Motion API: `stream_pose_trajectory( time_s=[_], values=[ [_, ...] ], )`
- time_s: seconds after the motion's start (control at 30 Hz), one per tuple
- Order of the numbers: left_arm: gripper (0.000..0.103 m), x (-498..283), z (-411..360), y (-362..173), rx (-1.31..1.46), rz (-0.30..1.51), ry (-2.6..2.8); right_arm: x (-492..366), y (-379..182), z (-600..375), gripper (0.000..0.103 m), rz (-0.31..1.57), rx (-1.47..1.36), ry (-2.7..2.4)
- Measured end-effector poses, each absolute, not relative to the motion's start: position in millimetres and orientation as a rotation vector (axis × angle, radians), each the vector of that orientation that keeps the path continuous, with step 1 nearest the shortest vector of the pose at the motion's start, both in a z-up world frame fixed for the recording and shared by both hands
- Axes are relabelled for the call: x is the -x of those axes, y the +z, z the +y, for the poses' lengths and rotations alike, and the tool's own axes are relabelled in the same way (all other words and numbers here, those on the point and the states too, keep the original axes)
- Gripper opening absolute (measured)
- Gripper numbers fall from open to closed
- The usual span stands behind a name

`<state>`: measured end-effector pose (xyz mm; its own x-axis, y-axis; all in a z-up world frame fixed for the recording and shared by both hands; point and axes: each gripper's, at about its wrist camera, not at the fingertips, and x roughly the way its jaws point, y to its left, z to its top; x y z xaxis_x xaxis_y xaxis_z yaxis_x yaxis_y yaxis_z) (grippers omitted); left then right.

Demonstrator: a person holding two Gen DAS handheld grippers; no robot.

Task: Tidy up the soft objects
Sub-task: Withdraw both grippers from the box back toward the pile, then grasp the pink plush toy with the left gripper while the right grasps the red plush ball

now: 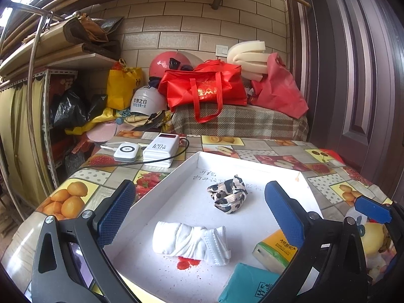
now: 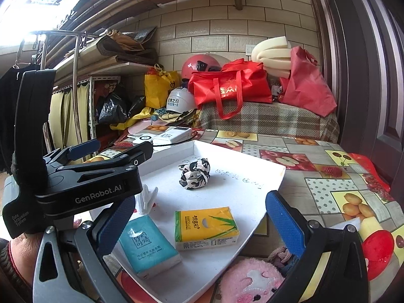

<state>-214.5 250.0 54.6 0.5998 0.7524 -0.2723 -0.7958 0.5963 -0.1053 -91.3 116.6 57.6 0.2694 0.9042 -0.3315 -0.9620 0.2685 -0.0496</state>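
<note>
- Left wrist view, lower left to right: the left gripper [image 1: 199, 217] stands wide apart and holds nothing, poised over the white tray [image 1: 176, 181]; the right gripper [image 2: 199, 222] is likewise spread wide and bare.
- In the tray, going left to right in the right wrist view: a rolled white mask bundle [image 1: 192, 242] at lower centre of the left view, a teal tissue pack [image 2: 149, 245], a cow-print cloth wad [image 2: 195, 174] toward the far rim, and a yellow tissue pack [image 2: 205, 227].
- As I judge it, four soft things are already gathered, well apart from one another; a pink plush [image 2: 252, 280] and a knitted scrap [image 2: 280, 255] lie outside at the lower right of the right wrist view, so work is left.
- The surface is a fruit-print oilcloth table [image 1: 75, 197]; power banks [image 1: 151, 149] sit beyond the tray at centre left.
- Behind: a shelf upper left, yellow bag, helmets, red bags [image 1: 204, 85], foam, brick wall, door at right.
</note>
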Motion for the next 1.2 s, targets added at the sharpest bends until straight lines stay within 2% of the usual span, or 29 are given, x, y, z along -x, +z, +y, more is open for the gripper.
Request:
stream_pose_trajectory(
  time_s=[0.47,0.73,1.0,1.2],
  values=[
    [0.103,214.6,227.4,53.3,0.202,0.223,0.865,89.7,55.8,63.3,0.103,0.254,0.304,1.352],
    [0.103,209.5,204.9,53.3,0.191,0.243,0.745,16.7,61.9,5.7,0.103,0.311,0.212,1.122],
    [0.103,178.3,164.6,51.0,0.141,0.369,0.467,-96.5,49.6,-61.5,0.103,0.578,-0.063,0.835],
    [0.103,148.4,119.2,49.6,0.035,0.447,0.295,-106.2,41.5,-61.8,0.103,0.655,-0.114,0.865]
  ],
)
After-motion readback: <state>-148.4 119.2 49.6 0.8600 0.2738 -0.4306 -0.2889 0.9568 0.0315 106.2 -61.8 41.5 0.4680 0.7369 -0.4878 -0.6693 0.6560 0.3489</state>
